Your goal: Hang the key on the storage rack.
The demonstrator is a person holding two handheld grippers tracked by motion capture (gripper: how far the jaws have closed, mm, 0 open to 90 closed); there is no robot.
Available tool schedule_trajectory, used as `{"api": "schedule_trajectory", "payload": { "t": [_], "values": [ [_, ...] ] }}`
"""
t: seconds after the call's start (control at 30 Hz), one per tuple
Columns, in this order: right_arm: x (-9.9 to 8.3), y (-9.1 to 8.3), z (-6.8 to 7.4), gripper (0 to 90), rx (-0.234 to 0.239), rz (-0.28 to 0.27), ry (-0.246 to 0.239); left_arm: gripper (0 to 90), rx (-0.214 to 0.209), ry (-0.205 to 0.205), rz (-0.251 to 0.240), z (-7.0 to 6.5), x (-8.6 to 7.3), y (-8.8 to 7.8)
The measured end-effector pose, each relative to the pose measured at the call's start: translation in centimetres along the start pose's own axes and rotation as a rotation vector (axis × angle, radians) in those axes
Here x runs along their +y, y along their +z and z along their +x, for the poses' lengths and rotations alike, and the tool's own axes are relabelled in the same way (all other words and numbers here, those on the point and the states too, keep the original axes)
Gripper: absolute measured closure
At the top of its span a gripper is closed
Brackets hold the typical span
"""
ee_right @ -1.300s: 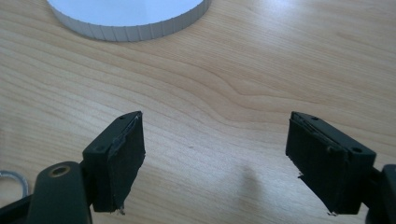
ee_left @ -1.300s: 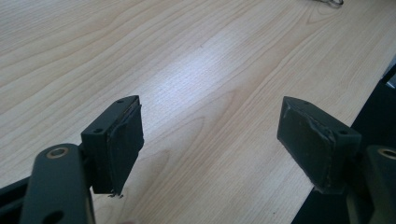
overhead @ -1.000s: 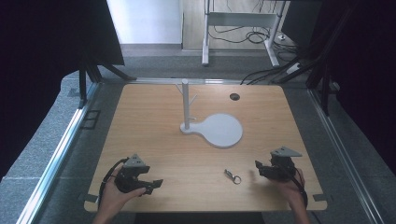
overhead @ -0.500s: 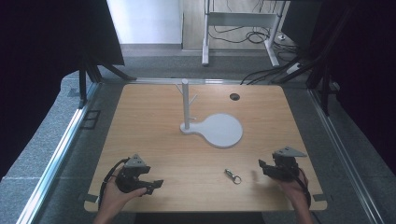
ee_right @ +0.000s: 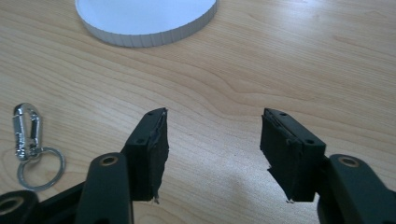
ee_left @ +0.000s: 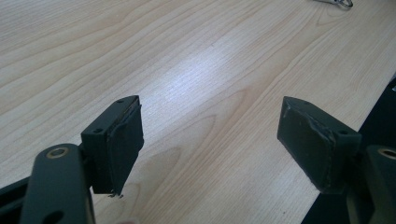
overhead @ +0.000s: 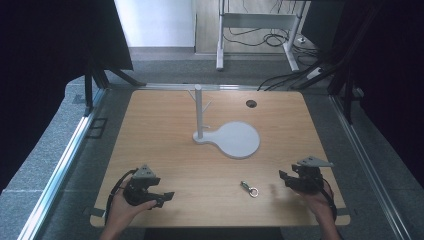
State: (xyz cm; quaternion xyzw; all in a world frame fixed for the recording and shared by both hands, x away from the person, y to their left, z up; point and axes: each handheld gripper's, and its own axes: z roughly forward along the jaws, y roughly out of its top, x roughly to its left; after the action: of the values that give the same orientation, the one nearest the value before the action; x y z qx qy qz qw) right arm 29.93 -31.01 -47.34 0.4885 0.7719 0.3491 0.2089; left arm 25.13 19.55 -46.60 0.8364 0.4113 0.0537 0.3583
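A small metal clip with a key ring (overhead: 249, 188) lies on the wooden table (overhead: 165, 135), near the front and right of centre. The same clip (ee_right: 29, 144) lies to the left of my right gripper (ee_right: 212, 144). That gripper (overhead: 284, 180) rests at the front right; its jaws have just been closing and hold nothing. At the front left my left gripper (overhead: 165, 198) stands open and empty (ee_left: 210, 135) over bare wood, with the clip (ee_left: 334, 2) far ahead of it. A white peg stand (overhead: 199, 112) on a round base (overhead: 235, 140) stands mid-table.
A dark round hole (overhead: 251, 103) sits in the table's far right part. The white base's rim (ee_right: 144, 32) lies ahead of the right gripper. Metal rails run along both table sides, and cables lie on the floor beyond.
The right gripper has shifted slightly to the right, away from the clip. The left gripper and the clip have not moved.
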Motion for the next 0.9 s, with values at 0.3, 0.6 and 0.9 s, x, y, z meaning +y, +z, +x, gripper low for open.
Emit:
{"api": "schedule_trajectory", "payload": {
  "t": [0.3,0.6,0.9],
  "values": [
    [0.5,-0.4,-0.2,46.0,0.065,0.058,-0.025,23.1,0.002,0.009,-0.013,-0.5,0.2,-0.4],
    [1.5,0.0,1.3,48.9,0.104,0.129,-0.081,23.1,-0.006,0.000,-0.017,-0.2,0.1,-0.5],
    [3.2,-0.1,2.6,53.1,0.134,0.186,-0.138,23.2,-0.006,-0.002,-0.025,-0.3,0.1,-0.7]
  ]
}}
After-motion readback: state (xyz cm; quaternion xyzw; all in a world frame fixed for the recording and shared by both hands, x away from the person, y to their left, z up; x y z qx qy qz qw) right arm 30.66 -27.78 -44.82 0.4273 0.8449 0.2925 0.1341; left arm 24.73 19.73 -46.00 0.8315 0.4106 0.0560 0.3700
